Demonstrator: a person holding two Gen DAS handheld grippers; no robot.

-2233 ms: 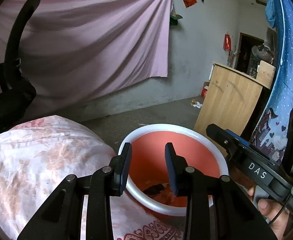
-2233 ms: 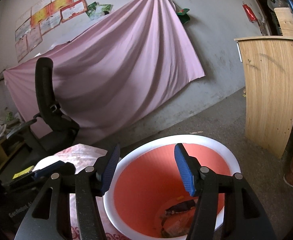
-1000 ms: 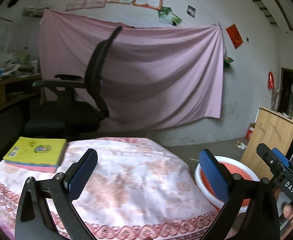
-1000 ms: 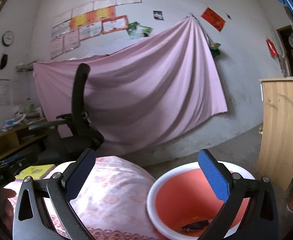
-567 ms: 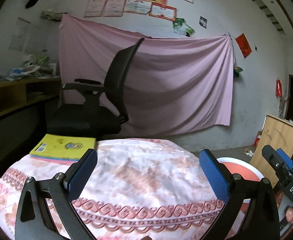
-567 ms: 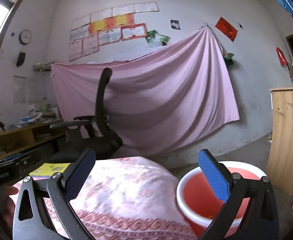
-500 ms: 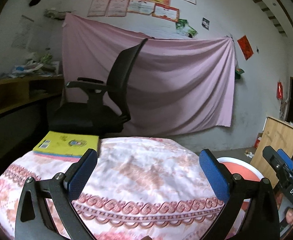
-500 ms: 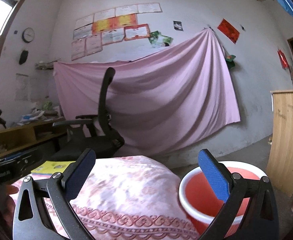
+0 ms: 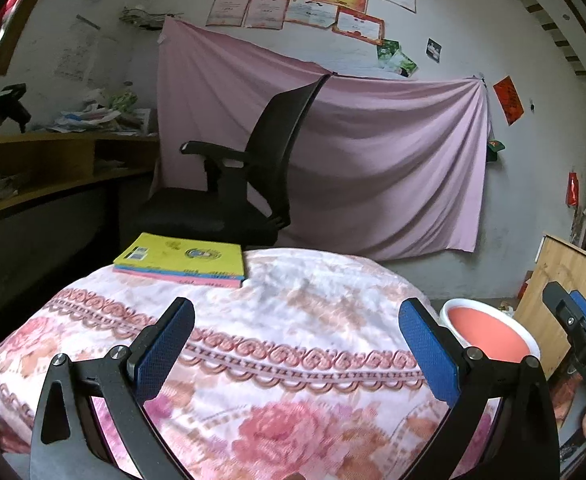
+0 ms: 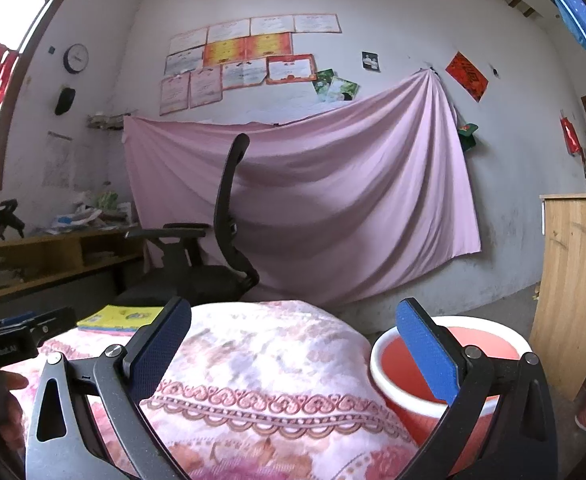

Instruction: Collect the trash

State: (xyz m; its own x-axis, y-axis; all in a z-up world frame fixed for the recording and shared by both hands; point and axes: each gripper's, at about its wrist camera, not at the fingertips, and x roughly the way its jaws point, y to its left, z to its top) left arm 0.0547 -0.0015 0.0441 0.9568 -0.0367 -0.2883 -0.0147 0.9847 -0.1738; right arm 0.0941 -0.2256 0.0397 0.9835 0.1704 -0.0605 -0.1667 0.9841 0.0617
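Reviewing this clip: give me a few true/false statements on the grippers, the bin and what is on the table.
1. Both the left gripper and the right gripper are open and hold nothing. True.
2. The red bin stands on the table. False: it stands on the floor beside the table, to its right.
3. A stack of books with a yellow cover on top lies at the table's far left. True.
4. The office chair is red. False: it is black.
5. Crumpled trash lies on the floral cloth between the left gripper's fingers. False: only bare cloth shows there.
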